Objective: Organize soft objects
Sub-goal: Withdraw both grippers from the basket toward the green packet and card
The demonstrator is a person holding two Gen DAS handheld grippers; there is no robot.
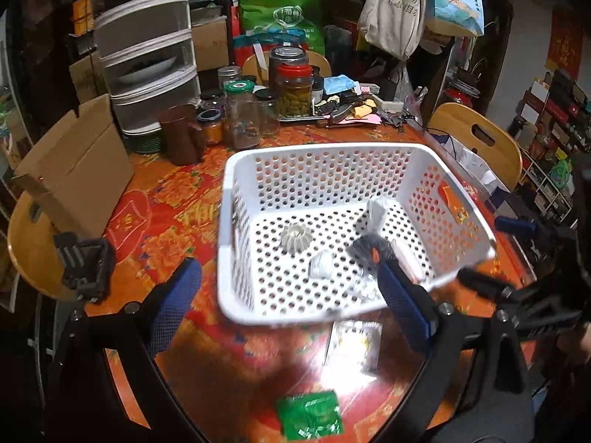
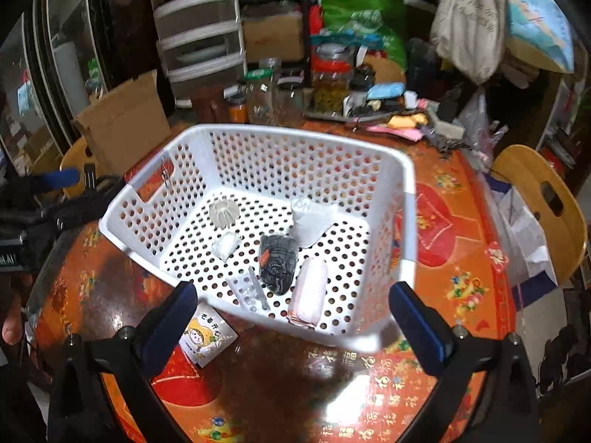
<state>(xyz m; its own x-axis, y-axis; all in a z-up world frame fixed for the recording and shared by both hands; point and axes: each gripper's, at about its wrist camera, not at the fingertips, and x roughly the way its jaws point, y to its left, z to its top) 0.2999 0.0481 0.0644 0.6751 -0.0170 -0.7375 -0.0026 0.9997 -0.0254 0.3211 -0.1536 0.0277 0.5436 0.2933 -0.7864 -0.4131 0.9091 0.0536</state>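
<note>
A white perforated basket stands on the red-orange table. Inside lie a white ribbed piece, a small white wad, a dark knitted bundle, a white pouch, a pink-white roll and a clear plastic wrapper. My left gripper is open and empty at the basket's near rim. My right gripper is open and empty at the near rim. On the table lie a white cartoon packet and a green packet.
Glass jars, a brown mug and a drawer unit stand behind the basket. A cardboard box sits at the left. Wooden chairs ring the table. A tray of clutter lies at the back.
</note>
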